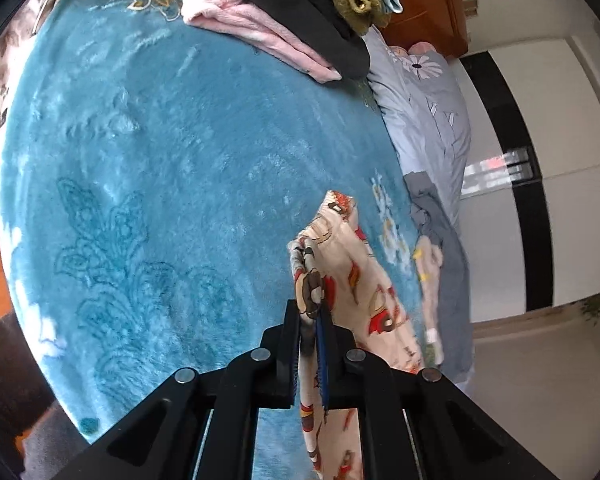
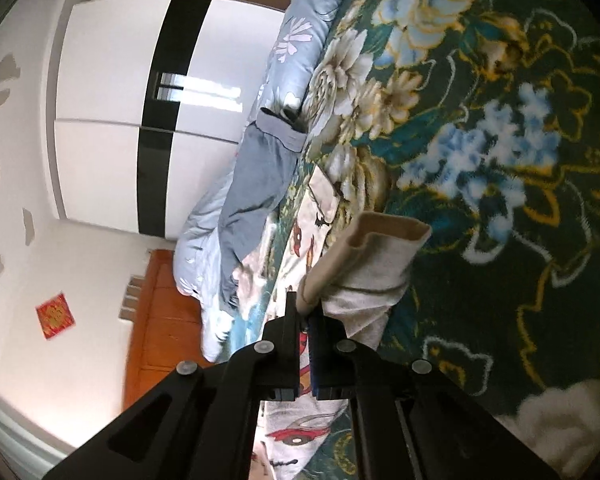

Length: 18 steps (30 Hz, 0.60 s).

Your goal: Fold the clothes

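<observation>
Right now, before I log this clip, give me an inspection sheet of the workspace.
Surface: teal plush blanket with a floral border, spread over a bed.
Job's things: cream printed garment, pinched at two spots.
Clutter: stacked clothes pile at the far edge; grey garment on the blue floral quilt.
Grippers: left gripper shut on the printed garment; right gripper shut on its plain cream hem.
Cables: nothing seen.
Surroundings: white wardrobe with black stripe, wooden headboard.

A teal floral blanket (image 1: 160, 168) lies before a black-striped white wardrobe (image 2: 112, 128).
</observation>
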Tool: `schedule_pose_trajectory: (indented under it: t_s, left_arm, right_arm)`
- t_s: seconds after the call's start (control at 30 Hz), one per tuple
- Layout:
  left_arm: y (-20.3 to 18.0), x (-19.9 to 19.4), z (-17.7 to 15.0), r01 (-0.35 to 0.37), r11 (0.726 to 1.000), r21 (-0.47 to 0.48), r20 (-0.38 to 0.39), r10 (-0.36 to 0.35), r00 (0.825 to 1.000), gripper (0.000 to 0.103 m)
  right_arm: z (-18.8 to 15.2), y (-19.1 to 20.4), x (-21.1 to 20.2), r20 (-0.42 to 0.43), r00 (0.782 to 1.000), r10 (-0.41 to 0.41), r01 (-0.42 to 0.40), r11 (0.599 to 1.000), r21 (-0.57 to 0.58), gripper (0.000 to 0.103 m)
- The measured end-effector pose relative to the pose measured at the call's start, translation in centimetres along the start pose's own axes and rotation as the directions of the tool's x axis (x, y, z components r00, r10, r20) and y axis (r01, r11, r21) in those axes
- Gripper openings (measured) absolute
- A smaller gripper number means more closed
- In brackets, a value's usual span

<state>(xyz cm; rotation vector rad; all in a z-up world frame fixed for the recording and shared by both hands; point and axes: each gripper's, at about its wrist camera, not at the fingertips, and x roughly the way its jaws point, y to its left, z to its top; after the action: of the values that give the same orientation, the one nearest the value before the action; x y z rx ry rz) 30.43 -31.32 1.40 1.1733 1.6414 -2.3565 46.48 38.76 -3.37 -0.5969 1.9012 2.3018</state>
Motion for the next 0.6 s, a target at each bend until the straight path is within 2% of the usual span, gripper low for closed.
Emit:
schedule_pose_trajectory:
  t_s: [0.1, 0.27, 0.43, 0.6]
  left_arm:
    - [-2.0, 0.0, 1.0, 0.068, 0.997, -0.022, -0.013, -0.069, 0.998, 0.008]
    - [-5.8, 0.5, 2.7, 0.107, 0.994, -0.029, -0.025, -0.108, 0.994, 0.008]
    - [-8.0, 2.5, 5.0, 0.101, 0.990, -0.095, -0.044, -0.105, 0.993, 0.008]
    - [-8.8, 6.1, 7.7, 0.069, 0.982, -0.173, -0.059, -0.080, 0.995, 0.008]
  right_arm:
    - [0.6, 0.9, 0.4, 0.000, 0.999, 0.034, -0.034, 0.999, -0.003, 0.003]
    - [2.4, 3.6, 2.4, 0.001, 0.997, 0.078, -0.078, 0.996, -0.035, 0.003]
    - [5.1, 6.4, 6.5, 0.003, 0.996, 0.092, -0.092, 0.995, -0.048, 0.003]
    - [7.9, 8.5, 12.0, -0.007, 1.000, 0.029, -0.029, 0.998, -0.054, 0.003]
